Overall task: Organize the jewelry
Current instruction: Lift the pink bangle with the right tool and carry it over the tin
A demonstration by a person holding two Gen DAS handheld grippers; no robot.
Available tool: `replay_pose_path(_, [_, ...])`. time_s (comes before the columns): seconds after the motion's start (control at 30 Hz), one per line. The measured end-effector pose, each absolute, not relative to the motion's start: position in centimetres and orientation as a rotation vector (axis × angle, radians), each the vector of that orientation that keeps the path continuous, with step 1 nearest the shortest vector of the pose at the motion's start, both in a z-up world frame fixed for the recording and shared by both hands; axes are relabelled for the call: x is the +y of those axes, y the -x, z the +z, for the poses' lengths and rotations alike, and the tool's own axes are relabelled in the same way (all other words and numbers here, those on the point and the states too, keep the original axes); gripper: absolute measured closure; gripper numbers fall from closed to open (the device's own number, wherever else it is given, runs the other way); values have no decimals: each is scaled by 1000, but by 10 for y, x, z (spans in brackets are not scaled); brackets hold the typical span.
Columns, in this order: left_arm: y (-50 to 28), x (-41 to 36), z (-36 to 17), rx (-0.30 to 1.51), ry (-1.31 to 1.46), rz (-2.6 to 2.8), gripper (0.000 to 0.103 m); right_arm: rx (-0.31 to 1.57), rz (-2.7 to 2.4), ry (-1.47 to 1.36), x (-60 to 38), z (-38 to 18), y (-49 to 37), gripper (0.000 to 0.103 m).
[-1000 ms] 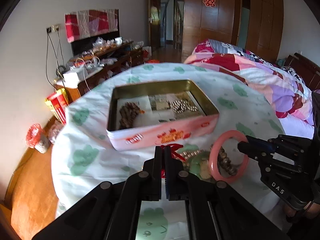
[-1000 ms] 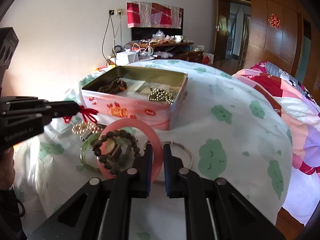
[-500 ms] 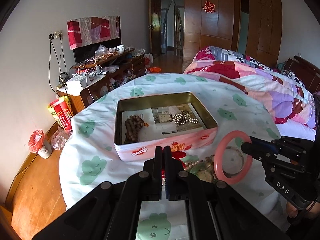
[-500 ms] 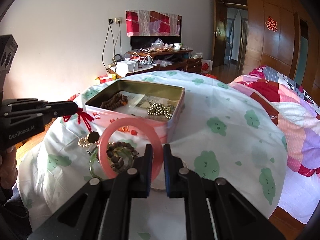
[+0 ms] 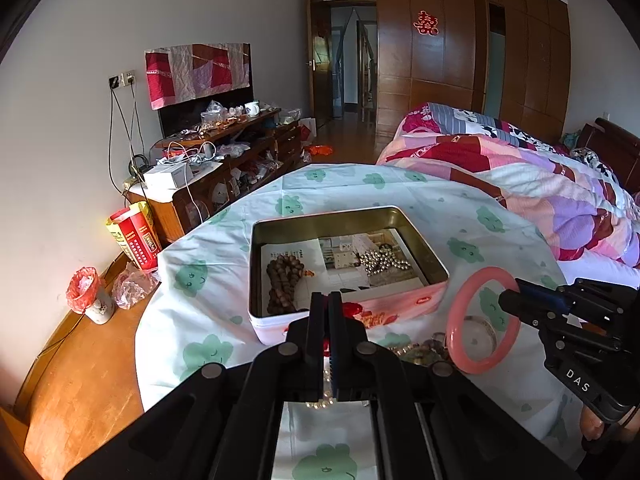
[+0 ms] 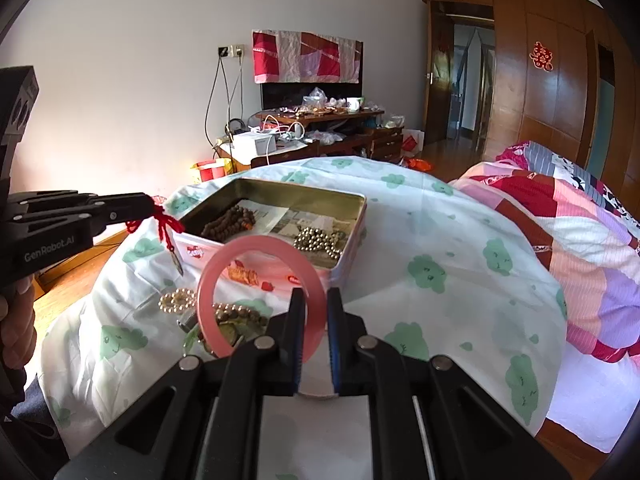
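Pink tin (image 5: 352, 312) (open) btwn tools

Both pictures are bright with soft daylight. The white wall (image 6: 120, 80) glows warm at the left. The corners are black and round, and straight lines bend there. Things look sharp, and shadows are faint.

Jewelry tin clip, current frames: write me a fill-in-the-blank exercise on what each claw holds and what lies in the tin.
1. The right claw is shut on a pink ____.
2. The left claw pinches a knotted cord coloured ____.
3. Inside the open tin, the beads lying on the left in the left wrist view are coloured ____.
4. The tin rests on a white cloth printed with ____ shapes.

Missing words: bangle; red; brown; green
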State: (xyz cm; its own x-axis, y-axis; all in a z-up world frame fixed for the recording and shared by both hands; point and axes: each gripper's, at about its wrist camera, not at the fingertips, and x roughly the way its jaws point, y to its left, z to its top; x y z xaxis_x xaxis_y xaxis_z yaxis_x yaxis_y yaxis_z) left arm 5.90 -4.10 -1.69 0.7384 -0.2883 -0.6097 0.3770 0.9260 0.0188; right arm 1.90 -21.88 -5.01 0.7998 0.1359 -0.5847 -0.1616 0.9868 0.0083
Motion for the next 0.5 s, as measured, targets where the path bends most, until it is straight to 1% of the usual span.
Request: replay_pose_path(0.5, [-68, -34, -14, 639, -123, -336, 103, 627, 139, 53, -221, -49, -30, 91])
